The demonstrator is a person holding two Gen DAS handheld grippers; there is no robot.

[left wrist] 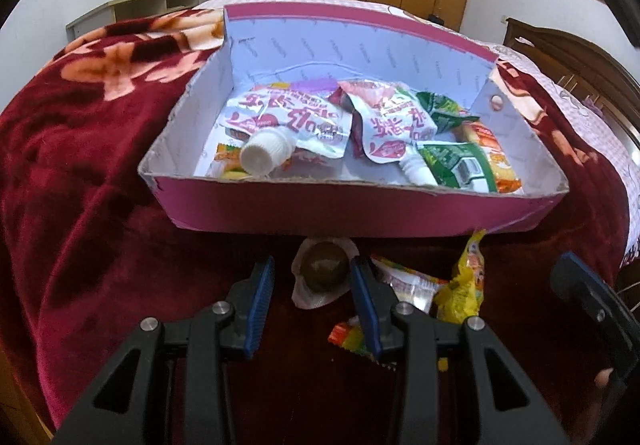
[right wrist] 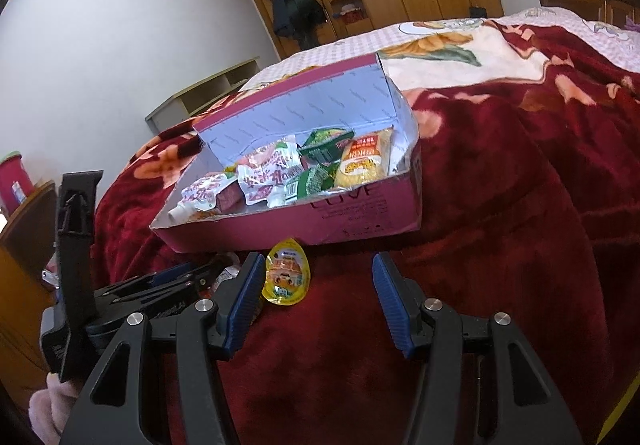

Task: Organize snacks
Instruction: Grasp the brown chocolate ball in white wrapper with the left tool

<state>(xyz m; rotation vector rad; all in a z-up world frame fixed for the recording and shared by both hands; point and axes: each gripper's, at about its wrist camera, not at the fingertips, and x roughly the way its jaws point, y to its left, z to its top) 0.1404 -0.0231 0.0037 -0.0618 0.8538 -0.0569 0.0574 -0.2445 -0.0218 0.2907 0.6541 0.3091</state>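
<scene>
- Left wrist view: the left gripper (left wrist: 312, 277) has its two blue pads apart at a narrow gap, and one brown ball (left wrist: 323, 272) in a clear wrapper lies on the blanket (left wrist: 80, 173) between them. I cannot tell if the pads touch it; a little space shows on each side.
- Just right of the right pad lie three loose snacks: one striped packet (left wrist: 408, 283), one yellow pack (left wrist: 464, 285) and one small orange-green packet (left wrist: 347, 339) nearer the camera.
- Beyond the ball stands one pink box (left wrist: 360, 211), open at the top, on the blanket.
- In the box I count two white pouches (left wrist: 288, 117) with screw caps, two green packets (left wrist: 452, 165) and one orange-yellow bag (left wrist: 500, 165); other packets lie partly hidden under the pouches.
- At the right edge, the right gripper (left wrist: 580, 285) is partly in view.
- Right wrist view: the right gripper (right wrist: 316, 285) is open wider and holds nothing; only blanket (right wrist: 500, 245) is between its pads.
- One yellow jelly cup (right wrist: 286, 273) lies just beside its left pad, in front of the box (right wrist: 360, 213).
- The left gripper (right wrist: 192, 277) is low at the left.
</scene>
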